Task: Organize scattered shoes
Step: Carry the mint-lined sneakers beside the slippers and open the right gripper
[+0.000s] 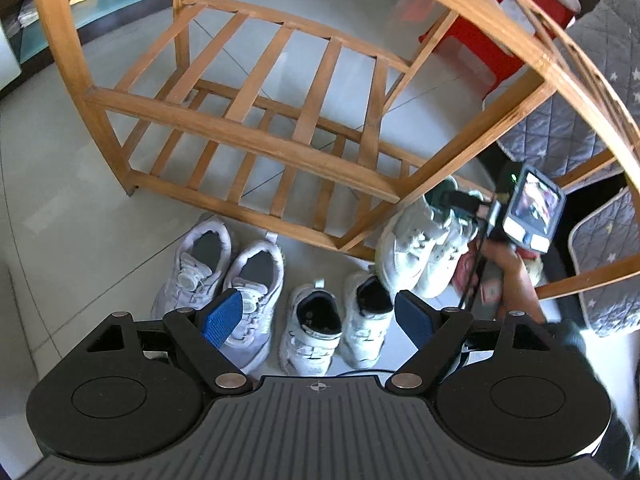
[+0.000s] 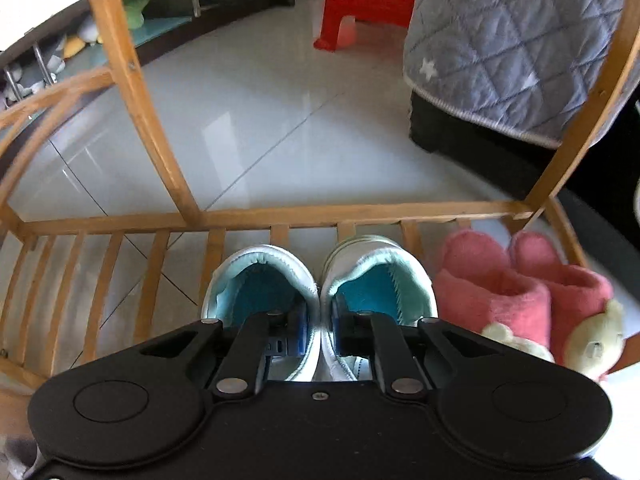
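Left gripper point(image 1: 318, 316): black, with blue ribbed pads; jaws spread wide and empty, hanging over the shoes on the floor.
Small white strap trainers point(image 1: 334, 322): a pair with dark linings, side by side on the pale glossy floor tiles point(image 1: 60, 208), right below the spread jaws.
Lilac-white mesh trainers point(image 1: 224, 276): a second pair with grey insoles, on the floor just left of the small pair, heels toward the rack.
Right gripper point(image 2: 320, 330): jaws clenched on the two touching inner collar walls of the white leather trainers with turquoise padded lining point(image 2: 320, 280), one pad inside each shoe, pinching the pair together.
Those trainers, from the left camera point(image 1: 420, 240): held at the rack's front right corner, toes tilted down, a hand point(image 1: 516, 276) behind them on the gripper handle.
Pink plush slippers point(image 2: 520, 292): fuzzy, with cream bear faces on the toes, on the rack's slats just right of the held pair.
Slatted bamboo shoe rack point(image 1: 256, 140): open tiers of flat honey-coloured slats on square posts; the tiers seen from the left camera are bare.
Grey quilted cover with white stars point(image 2: 512, 48): draped over dark furniture behind the rack.
Red plastic stool point(image 2: 360, 0): farther back on the tiles.
Writing: none readable on any shoe.
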A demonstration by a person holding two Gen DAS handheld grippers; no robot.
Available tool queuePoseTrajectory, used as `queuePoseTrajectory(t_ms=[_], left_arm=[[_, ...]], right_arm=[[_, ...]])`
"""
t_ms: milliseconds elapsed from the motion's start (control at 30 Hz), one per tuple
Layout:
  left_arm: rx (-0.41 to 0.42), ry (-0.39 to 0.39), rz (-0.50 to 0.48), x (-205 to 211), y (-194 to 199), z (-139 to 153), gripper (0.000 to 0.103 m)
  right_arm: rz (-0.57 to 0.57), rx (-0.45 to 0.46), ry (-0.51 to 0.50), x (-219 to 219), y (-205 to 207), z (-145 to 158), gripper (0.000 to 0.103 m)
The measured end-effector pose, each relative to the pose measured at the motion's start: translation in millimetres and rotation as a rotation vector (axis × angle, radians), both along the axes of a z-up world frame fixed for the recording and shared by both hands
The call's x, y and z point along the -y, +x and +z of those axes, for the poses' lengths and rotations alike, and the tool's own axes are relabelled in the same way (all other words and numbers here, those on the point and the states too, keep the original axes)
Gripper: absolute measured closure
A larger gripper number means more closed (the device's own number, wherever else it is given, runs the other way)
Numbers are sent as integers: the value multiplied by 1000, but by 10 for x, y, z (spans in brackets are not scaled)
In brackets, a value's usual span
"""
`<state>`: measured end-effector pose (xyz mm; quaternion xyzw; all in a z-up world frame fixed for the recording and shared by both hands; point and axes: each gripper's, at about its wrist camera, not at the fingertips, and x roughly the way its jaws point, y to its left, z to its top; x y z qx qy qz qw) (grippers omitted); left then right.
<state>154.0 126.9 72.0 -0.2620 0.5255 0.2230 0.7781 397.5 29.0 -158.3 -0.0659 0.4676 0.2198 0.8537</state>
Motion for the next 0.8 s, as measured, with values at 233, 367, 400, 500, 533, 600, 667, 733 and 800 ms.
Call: queuePoseTrajectory(t_ms=[233, 367, 400, 500, 533, 600, 667, 733, 800], left_arm=[[-9, -8, -9, 21, 3, -45, 19], [-10, -13, -5, 25, 5, -41, 19], [-9, -14, -3, 29, 7, -37, 19], [10, -26, -5, 69, 21, -5, 19], [20, -28, -11, 94, 26, 17, 19], [39, -31, -22, 144, 38, 61, 19], [56, -33, -31, 186, 43, 102, 19], [63, -30, -31, 203, 32, 128, 19], [71, -42, -19, 193, 3, 148, 19]], right_arm=[[5, -4, -62, -186, 157, -220, 88], [48, -9, -76, -219, 165, -214, 84], [60, -5, -78, -220, 150, -190, 84], [79, 5, -68, -163, 76, -94, 84], [88, 11, -64, -123, 32, -53, 84], [106, 24, -70, -36, -72, 37, 84], [112, 23, -67, 66, -156, 102, 84], [115, 29, -60, 172, -273, 176, 84], [108, 21, -55, 282, -389, 213, 84]])
